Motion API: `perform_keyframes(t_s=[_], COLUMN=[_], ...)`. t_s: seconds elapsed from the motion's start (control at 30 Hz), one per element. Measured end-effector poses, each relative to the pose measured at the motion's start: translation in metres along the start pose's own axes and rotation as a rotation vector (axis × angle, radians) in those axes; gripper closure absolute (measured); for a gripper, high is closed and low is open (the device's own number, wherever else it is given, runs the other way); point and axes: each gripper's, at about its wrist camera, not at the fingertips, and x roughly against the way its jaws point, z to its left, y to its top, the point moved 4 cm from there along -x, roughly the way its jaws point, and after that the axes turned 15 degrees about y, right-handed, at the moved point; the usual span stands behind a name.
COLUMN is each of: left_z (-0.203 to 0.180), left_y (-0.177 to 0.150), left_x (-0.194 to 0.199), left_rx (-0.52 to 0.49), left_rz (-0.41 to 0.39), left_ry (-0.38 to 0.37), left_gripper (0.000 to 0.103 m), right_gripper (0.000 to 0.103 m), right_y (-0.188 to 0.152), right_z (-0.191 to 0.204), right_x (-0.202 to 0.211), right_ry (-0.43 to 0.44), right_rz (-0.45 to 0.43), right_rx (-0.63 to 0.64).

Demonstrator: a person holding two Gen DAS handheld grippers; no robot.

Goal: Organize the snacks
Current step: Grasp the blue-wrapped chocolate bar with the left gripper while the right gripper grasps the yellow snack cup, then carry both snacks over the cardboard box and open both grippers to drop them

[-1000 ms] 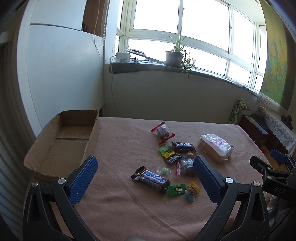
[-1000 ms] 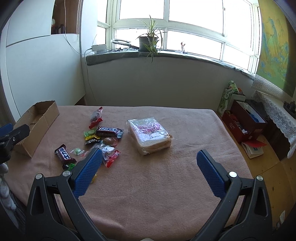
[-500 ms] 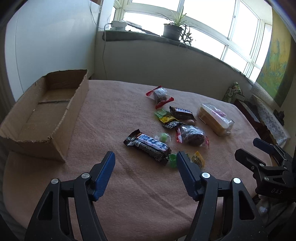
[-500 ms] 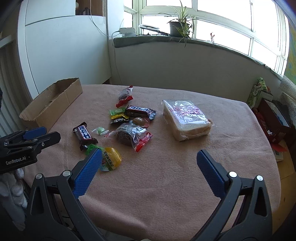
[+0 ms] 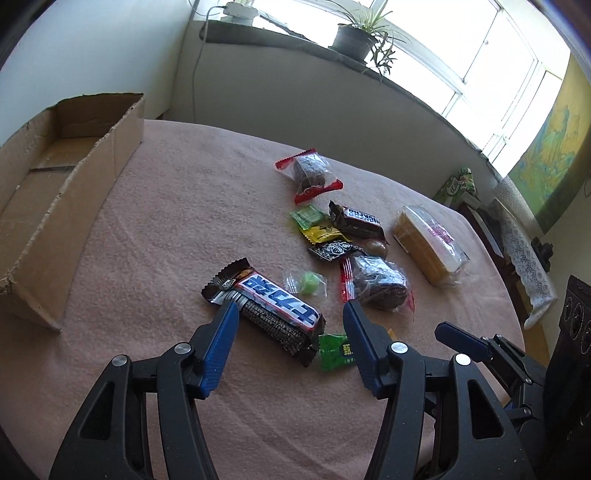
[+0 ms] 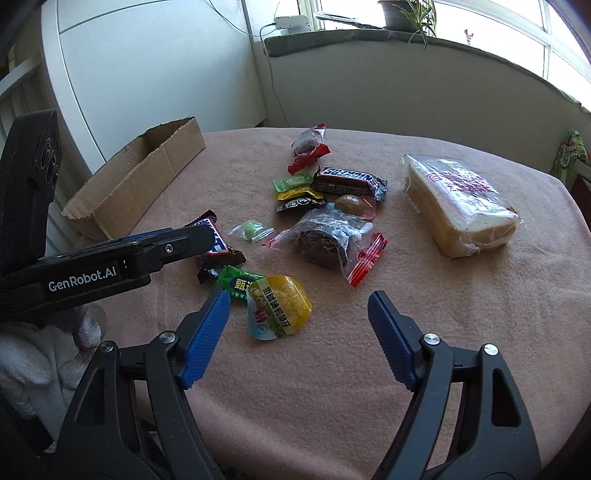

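Several wrapped snacks lie on a pink tablecloth (image 5: 184,206). My left gripper (image 5: 290,308) is open, its blue fingers on either side of a large Snickers bar (image 5: 266,306). A green candy (image 5: 336,350) lies just right of the bar. My right gripper (image 6: 299,301) is open, just short of a yellow jelly cup (image 6: 279,306). A second Snickers bar (image 6: 347,181), a clear bag with a dark cake (image 6: 325,240), a red-ended cake packet (image 6: 306,147) and bagged bread (image 6: 458,199) lie further out. An open cardboard box (image 5: 55,181) stands at the left.
The left gripper's body (image 6: 110,258) and a white-gloved hand (image 6: 40,354) fill the left of the right wrist view. The right gripper's finger (image 5: 465,339) shows at the left wrist view's right edge. A windowsill with a potted plant (image 5: 354,33) runs behind.
Both grippers moved down and forward toward the snacks. The left gripper's fingers now flank the large Snickers bar. The right gripper's jaws have narrowed and come up to the yellow jelly cup.
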Motion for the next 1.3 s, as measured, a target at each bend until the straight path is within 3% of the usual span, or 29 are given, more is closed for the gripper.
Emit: perform_keyframes(t_s=[0.2,0.47,0.67,0.83,0.93,1.03,1.3], left_z=[0.0,-0.004,0.001,0.008,0.01,0.01,0.018], left_y=[0.002,0.002,0.001,0.0,0.001,0.001,0.002], left_x=[-0.019,-0.025,-0.026,-0.024,-0.027,-0.026,-0.017], left_rx=[0.003,-0.07,-0.099,-0.096,-0.094,-0.096,-0.07], left_rz=[0.03,0.005,-0.022,-0.027,-0.025,-0.028,-0.042], left_ry=[0.03,0.087,0.122,0.119,0.103,0.098,0.083], left_gripper=[0.045,0.045,0.063,0.074,0.075,0.075,0.076], right_gripper=[0.029,0.038,0.049,0.052,0.052,0.06,0.064], right_y=[-0.002,0.002,0.002,0.001,-0.001,-0.002,-0.002], right_z=[0.0,0.002,-0.004,-0.003,0.0,0.003,0.001], right_x=[-0.012,-0.024,-0.028,-0.025,-0.026,-0.026,-0.018], right_ry=[0.014,0.017,0.022,0.01,-0.009,-0.036,-0.021], right_rz=[0.024,0.046,0.065,0.073,0.079,0.084,0.062], right_rx=[-0.005,0.004,-0.021,-0.015,0.006,0.029,0.003])
